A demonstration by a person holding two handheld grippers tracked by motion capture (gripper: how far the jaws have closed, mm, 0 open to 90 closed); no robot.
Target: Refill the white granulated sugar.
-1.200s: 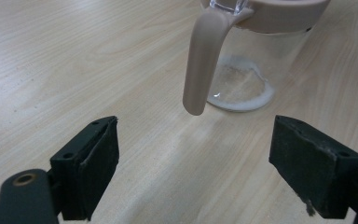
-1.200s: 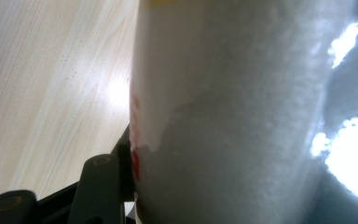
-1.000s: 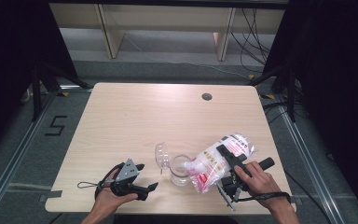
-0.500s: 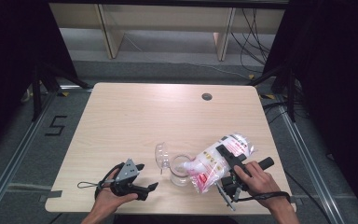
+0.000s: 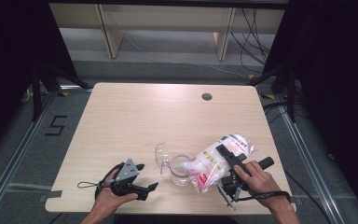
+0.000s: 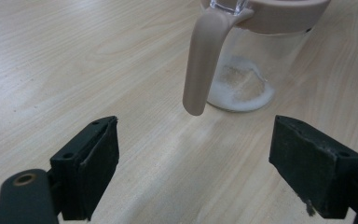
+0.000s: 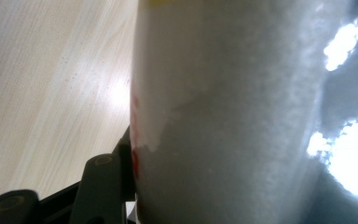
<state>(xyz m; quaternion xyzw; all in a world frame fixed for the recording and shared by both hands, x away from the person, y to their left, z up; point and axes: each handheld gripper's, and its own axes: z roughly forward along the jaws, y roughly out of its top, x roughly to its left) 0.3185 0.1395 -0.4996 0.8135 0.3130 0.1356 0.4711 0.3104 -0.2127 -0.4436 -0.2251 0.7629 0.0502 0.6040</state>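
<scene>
Plastic bag of white granules with red print (image 5: pixel 216 161) is what I have in hand: my right gripper (image 5: pixel 230 170) clamps it across the middle, its jaws pressed against the bag's sides in the right gripper view (image 7: pixel 242 116), and holds it tilted with the mouth down at the rim of the clear glass jug with a beige collar and handle (image 5: pixel 181 169). I judge the bag soft and slack, fairly heavy for its size, its load ready to shift as grains run out; the film looks smooth, so a grip round the full belly seems safer than one near the loose far end. The jug stands on the pale wooden table (image 5: pixel 135 116) near its front edge, between my two hands, with a low heap of white grains on its bottom (image 6: pixel 240 86). Glass, so fragile, and light enough that a nudge from the bag could slide or tip it.

My left gripper (image 5: pixel 145 186) rests on the table just left of the jug, jaws spread wide with nothing between them, pointed at the beige handle (image 6: pixel 200 60). A clear domed lid (image 5: pixel 162 155) stands just beside the jug, close to the pouring path. A dark round grommet (image 5: pixel 207 96) lies well apart.
</scene>
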